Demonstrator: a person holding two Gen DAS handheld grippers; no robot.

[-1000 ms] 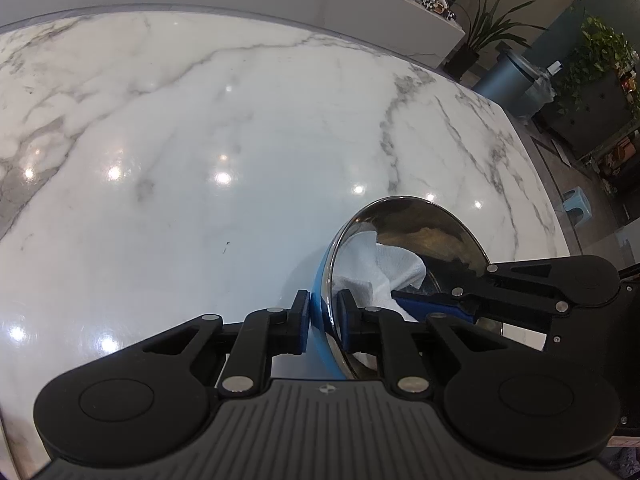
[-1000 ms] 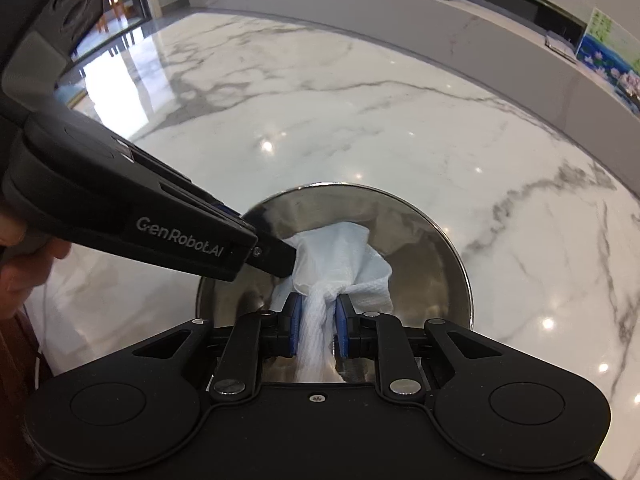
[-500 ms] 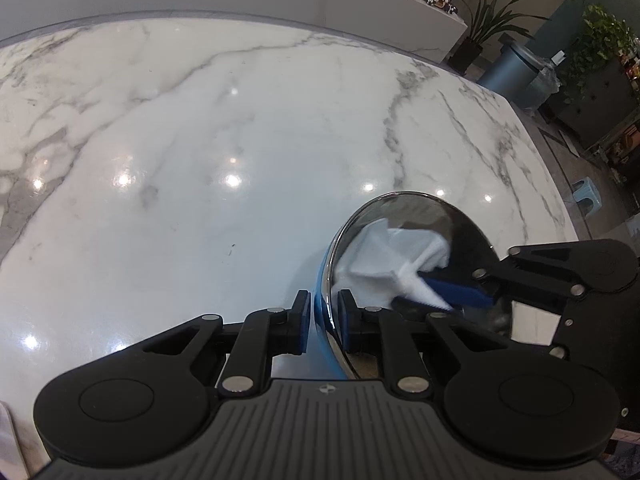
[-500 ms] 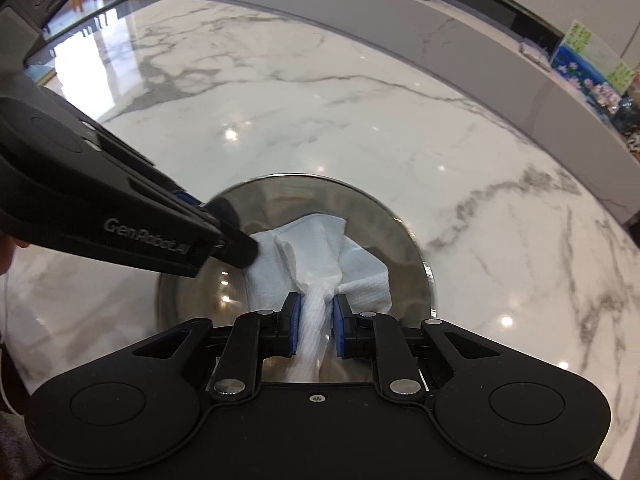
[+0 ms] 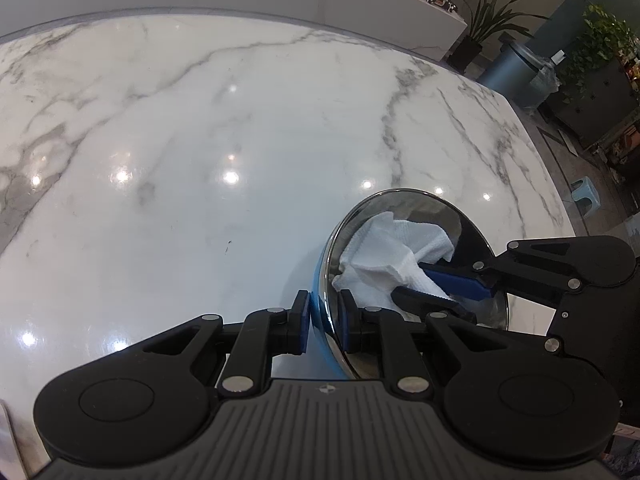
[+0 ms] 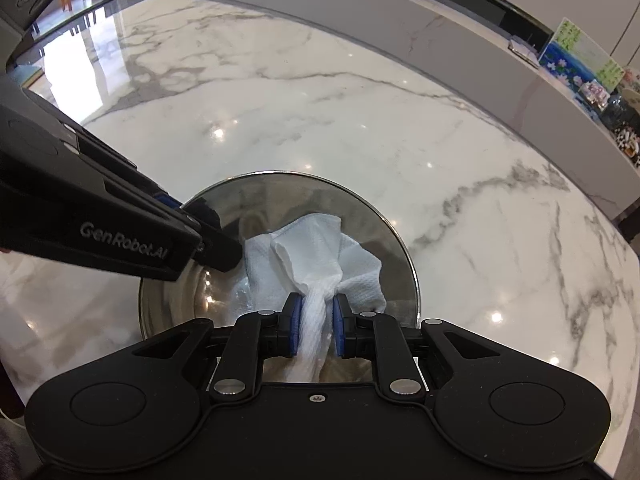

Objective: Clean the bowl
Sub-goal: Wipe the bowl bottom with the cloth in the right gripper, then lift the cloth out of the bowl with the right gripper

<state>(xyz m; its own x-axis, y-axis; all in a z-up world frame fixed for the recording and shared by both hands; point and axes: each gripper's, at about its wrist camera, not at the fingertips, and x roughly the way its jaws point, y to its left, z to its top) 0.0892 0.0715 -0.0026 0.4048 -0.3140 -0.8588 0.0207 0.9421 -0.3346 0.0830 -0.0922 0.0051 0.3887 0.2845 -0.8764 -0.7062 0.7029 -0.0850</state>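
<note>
I pinch the bowl (image 5: pixel 416 216) rim with my left hand-held gripper (image 5: pixel 323 322); my right hand-held gripper (image 6: pixel 314 326) squeezes the paper towel (image 6: pixel 316 256) inside, wiping seemingly midway.

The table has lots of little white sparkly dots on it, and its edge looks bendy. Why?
Left wrist view: the dots are ceiling lights mirrored in the glossy marble table; the fisheye lens bows its far edge. Right wrist view: same glare spots, same curve, and the shiny steel bowl mirrors the left gripper beside the white paper towel.
</note>
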